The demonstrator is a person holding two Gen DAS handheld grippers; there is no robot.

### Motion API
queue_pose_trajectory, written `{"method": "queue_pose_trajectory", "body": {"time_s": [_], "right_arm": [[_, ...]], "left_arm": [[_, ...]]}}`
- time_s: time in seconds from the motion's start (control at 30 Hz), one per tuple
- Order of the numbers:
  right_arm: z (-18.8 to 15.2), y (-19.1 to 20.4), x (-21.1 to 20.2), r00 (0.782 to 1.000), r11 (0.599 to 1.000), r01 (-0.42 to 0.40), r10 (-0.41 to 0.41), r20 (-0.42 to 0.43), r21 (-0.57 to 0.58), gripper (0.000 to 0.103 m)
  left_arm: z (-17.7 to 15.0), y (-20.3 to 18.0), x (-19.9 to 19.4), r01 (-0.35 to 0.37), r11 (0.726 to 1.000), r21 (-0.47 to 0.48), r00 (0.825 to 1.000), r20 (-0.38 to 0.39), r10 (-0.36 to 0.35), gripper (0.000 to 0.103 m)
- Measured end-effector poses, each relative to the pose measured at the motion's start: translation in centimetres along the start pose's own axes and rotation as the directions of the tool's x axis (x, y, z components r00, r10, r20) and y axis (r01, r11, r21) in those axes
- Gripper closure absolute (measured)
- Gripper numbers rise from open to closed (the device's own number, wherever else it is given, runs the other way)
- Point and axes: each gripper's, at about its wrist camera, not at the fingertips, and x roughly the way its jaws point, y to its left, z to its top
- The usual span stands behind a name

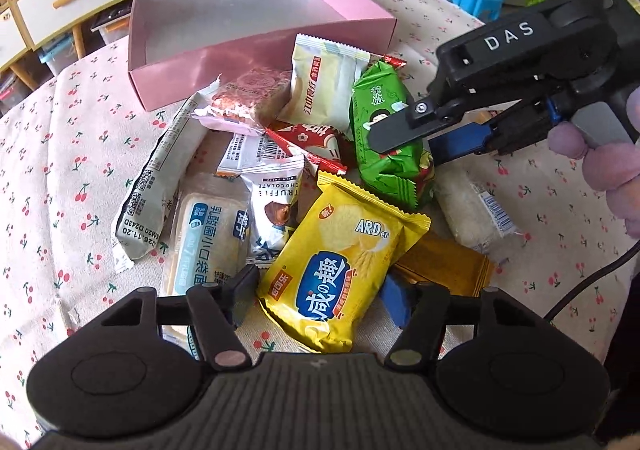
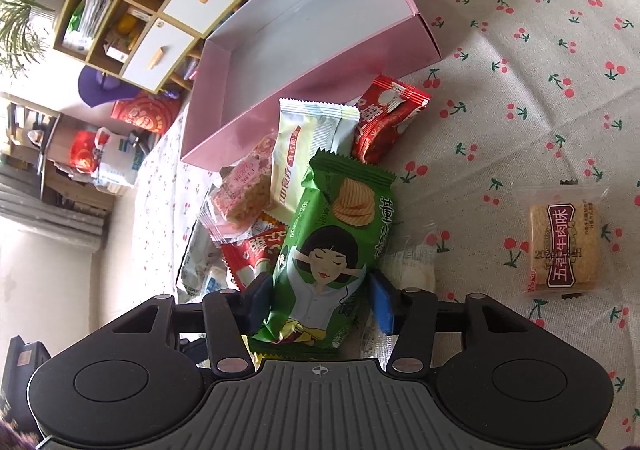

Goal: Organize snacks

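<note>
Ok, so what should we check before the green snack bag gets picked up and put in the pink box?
1. Right gripper straddles the green snack bag: ok.
2. Fingers squeezed shut on it: not ok, a gap shows on the right side.
3. Pink box has room: ok, nothing inside.
4. Left gripper out of the way: ok, open over the yellow cracker bag.
5. Other snacks stuck underneath the green bag: cannot tell.

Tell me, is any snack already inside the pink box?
No, the pink box shows only its bare floor; the snacks lie outside it on the cloth.
</note>
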Motion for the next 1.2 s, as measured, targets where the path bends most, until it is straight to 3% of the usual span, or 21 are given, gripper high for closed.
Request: {"method": "queue_pose_trajectory", "body": {"time_s": [0.27,0.57,0.8,0.97,1.07,1.2], "right_arm": [[0.0,0.0,-1.9,1.0,1.0,-0.01,0.01,0.008,0.023,0.059],[1.4,0.9,-4.2,0.995,0.994,-0.091,0.088,0.056,0.061,0.059],[5.2,1.0,-4.5,0.981,0.986,-0.126,0.107,0.163,0.108,0.059],[8.3,0.0,-3.2,0.964,0.968,-0.187,0.148,0.22,0.168,0.059],[9.7,-1.0,-2.5,0.949,0.949,-0.24,0.185,0.254,0.205,0.059],[10.9,-2.8,-1.6,0.939,0.939,-0.248,0.173,0.296,0.238,0.059]], "left_arm": [[-0.3,0.9,-1.6,0.012,0.998,-0.06,0.999,0.031,-0.01,0.044],[0.7,2.0,-4.3,0.002,0.992,-0.128,0.993,0.118,0.013,0.044],[3.5,3.9,-3.9,-0.066,0.968,-0.242,0.983,0.151,0.105,0.044],[7.2,4.3,-2.7,-0.167,0.955,-0.246,0.962,0.173,0.212,0.044],[9.3,4.5,-1.9,-0.195,0.951,-0.239,0.949,0.2,0.245,0.044],[11.0,4.7,-0.6,-0.237,0.948,-0.21,0.933,0.221,0.283,0.044]]}}
